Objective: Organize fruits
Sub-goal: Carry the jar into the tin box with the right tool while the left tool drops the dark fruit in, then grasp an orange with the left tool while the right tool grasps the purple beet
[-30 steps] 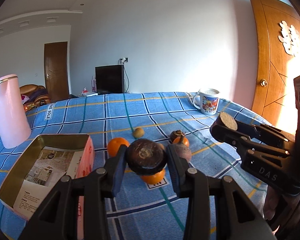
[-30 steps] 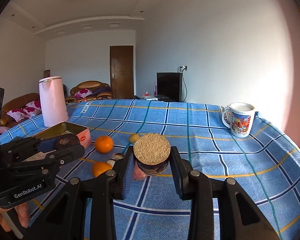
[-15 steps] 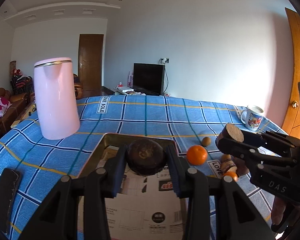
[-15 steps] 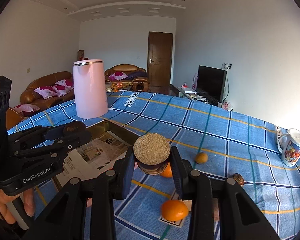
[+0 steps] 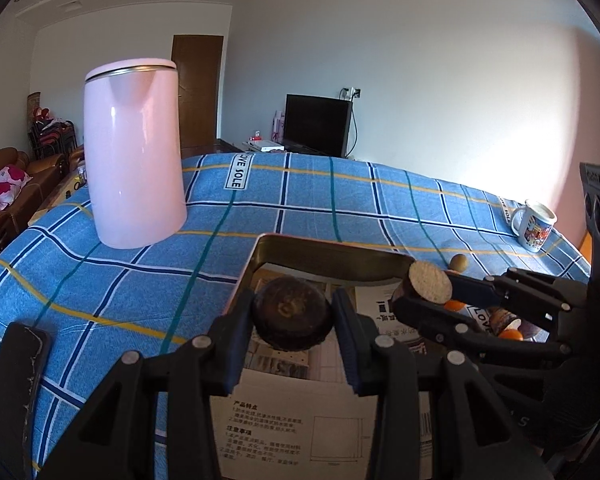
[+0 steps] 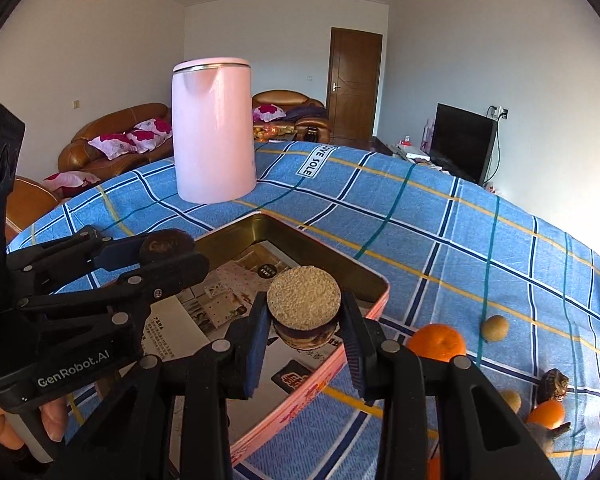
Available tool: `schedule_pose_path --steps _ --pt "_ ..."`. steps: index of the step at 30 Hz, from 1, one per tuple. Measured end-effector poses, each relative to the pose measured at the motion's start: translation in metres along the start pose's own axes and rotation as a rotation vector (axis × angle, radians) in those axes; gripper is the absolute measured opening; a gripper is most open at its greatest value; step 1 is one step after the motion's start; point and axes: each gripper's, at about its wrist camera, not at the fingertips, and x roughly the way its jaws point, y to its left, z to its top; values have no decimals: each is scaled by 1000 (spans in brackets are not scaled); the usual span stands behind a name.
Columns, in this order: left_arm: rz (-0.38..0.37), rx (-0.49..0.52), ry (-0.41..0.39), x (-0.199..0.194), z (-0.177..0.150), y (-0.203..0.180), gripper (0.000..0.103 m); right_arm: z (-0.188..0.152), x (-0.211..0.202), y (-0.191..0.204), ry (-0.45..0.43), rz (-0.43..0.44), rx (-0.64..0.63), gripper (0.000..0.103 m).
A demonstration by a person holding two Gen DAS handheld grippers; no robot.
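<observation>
- Left wrist view: the left gripper (image 5: 293, 316) pinches a dark round fruit (image 5: 292, 313) between its two fingers. The fruit hangs over the tin box (image 5: 332, 250), above the printed paper (image 5: 300, 412) that lines the box.
- Left wrist view: the right gripper (image 5: 422, 294) is just to the right of the box's far corner. It pinches a sliced fruit (image 5: 428, 286) with a pale, rough cut face.
- Left wrist view: a pink kettle (image 5: 134, 160) stands left of the box on the blue checked worktop (image 5: 340, 208). A mug (image 5: 534, 225) stands far to the right of the box, and a small brown fruit (image 5: 458, 263) lies between them.
- Right wrist view: the right gripper (image 6: 305, 322) squeezes the sliced fruit (image 6: 304, 306) over the near right side of the tin box (image 6: 332, 260).
- Right wrist view: the left gripper (image 6: 172, 256) holds the dark round fruit (image 6: 166, 245) over the left side of the box.
- Right wrist view: a big orange (image 6: 436, 342) lies just right of the box. A small brown fruit (image 6: 495, 328) lies a bit farther right. A smaller orange (image 6: 548, 414) and a dark fruit (image 6: 554, 384) lie farther right still. The pink kettle (image 6: 212, 132) stands behind the box.
</observation>
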Motion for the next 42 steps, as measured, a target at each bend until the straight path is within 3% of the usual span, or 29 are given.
schedule_pose_path --steps 20,23,24,27,32,37,42 --pt "34 14 50 16 4 4 42 -1 31 18 109 7 -46 37" --pt "53 8 37 14 5 5 46 -1 30 19 108 7 -45 38" --pt "48 5 29 13 5 5 52 -1 30 19 105 11 -48 43" --pt "44 3 6 4 5 3 57 -2 22 21 66 1 -54 67" --pt "32 -8 -62 -19 9 -4 70 -8 -1 13 21 1 -28 68" --pt "-17 29 -91 -31 9 -34 74 -23 -42 -22 -35 -73 23 68" --pt "-102 96 -58 -23 2 -81 74 -47 -79 -77 -47 -243 104 68"
